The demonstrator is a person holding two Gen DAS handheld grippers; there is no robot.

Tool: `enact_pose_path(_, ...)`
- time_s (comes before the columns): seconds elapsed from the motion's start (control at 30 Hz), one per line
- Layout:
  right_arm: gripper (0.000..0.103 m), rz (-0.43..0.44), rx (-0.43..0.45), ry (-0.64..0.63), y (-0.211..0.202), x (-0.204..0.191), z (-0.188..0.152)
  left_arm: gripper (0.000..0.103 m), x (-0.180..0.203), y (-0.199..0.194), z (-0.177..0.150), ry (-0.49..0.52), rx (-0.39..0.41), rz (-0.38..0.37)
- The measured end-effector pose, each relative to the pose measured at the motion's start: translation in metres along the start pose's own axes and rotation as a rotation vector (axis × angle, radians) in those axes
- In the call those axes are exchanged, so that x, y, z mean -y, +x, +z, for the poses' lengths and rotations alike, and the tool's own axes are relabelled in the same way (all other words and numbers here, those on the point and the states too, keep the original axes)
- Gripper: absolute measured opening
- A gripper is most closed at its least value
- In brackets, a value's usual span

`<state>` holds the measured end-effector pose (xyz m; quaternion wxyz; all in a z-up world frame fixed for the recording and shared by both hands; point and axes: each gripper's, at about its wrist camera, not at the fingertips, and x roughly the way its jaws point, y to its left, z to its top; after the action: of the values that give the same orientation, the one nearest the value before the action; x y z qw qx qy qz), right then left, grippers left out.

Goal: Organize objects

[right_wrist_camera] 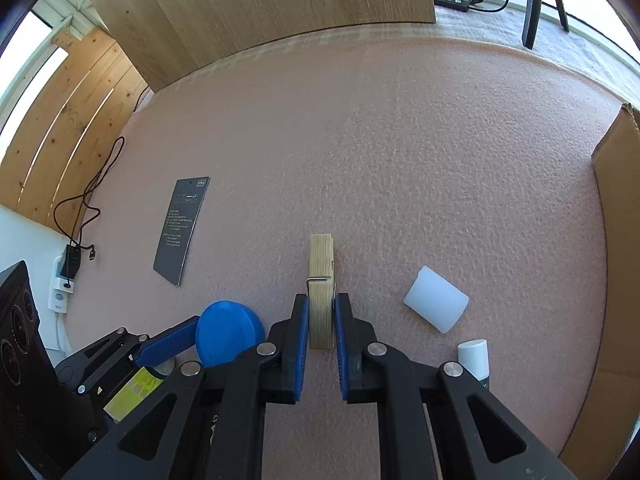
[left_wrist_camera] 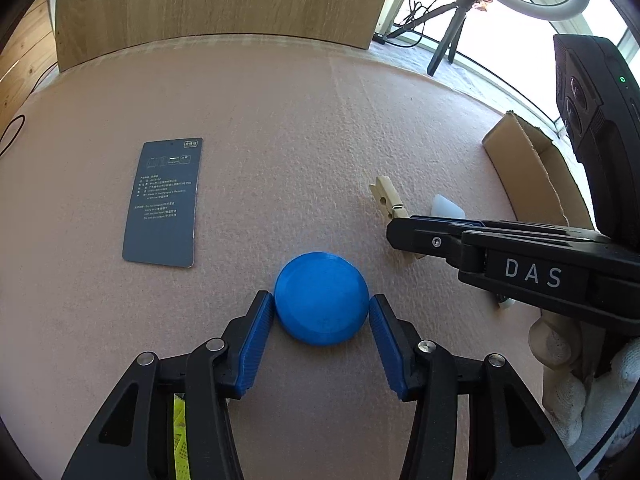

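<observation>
A blue round disc (left_wrist_camera: 322, 298) lies on the pink foam mat. My left gripper (left_wrist_camera: 321, 308) has its blue pads at the disc's two sides, touching it. The disc also shows in the right wrist view (right_wrist_camera: 228, 338). A wooden clothespin (right_wrist_camera: 321, 292) lies on the mat, and my right gripper (right_wrist_camera: 322, 312) is shut on its near half. The clothespin also shows in the left wrist view (left_wrist_camera: 390, 202) with the right gripper (left_wrist_camera: 400, 232) over it. A dark grey card (left_wrist_camera: 164, 202) lies flat to the left. A white cylinder (right_wrist_camera: 436, 299) lies on its side to the right.
An open cardboard box (left_wrist_camera: 532, 168) stands at the right edge of the mat; its wall shows in the right wrist view (right_wrist_camera: 620, 240). A small white-capped tube (right_wrist_camera: 474, 358) lies near the right gripper. A wooden board (left_wrist_camera: 224, 0) stands at the back. A tripod (left_wrist_camera: 448, 36) stands behind.
</observation>
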<state>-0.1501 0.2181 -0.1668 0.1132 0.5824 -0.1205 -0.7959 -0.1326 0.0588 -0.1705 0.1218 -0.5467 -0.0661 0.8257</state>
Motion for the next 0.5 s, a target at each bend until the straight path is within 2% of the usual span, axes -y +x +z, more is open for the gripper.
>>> enact_pose_path(0.17,0.012,0.029,0.034,0.003,-0.022,0.001,-0.012,0.053,0.000,-0.014,-0.010,-0.005,0.006,-0.007)
enact_pose_path(0.5,0.011,0.020,0.120,0.013,-0.080,0.024,-0.038,0.053,0.016,-0.032,-0.008,-0.007,0.041,-0.036)
